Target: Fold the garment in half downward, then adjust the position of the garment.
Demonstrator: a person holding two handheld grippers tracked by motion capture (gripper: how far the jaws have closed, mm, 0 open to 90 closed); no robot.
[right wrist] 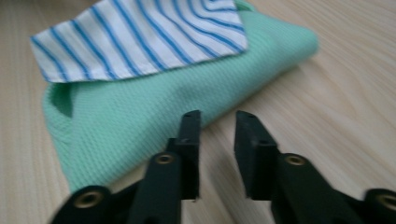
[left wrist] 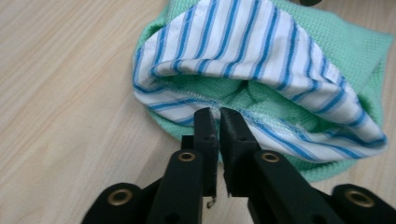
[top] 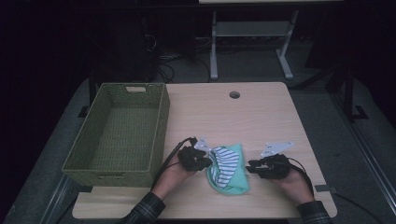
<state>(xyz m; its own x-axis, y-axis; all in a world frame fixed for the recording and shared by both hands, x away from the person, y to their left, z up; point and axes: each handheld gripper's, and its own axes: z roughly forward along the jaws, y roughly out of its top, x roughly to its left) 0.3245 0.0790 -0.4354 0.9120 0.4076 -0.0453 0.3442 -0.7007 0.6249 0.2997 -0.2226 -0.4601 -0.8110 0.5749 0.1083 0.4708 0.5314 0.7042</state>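
Black jaws of the left gripper [left wrist: 218,116] are seen nearly pressed together, a thin slit between them, with the tips at the hemmed edge of the striped cloth [left wrist: 243,51]; whether the hem is pinched or just let go cannot be told. The right gripper [right wrist: 217,122] is held with its jaws spread and nothing between them, just beside the edge of the mint-green knitted cloth [right wrist: 140,116].

Folding of the cloths appears to be the step in hand. A fresh grip on an edge would be called for next, probably before the bundle is carried to the woven basket [top: 161,116] at the left.

Both cloths are found on the wooden table [top: 261,112], between the grippers. The white cloth with blue stripes is lying folded over the green one, loosely and unevenly.
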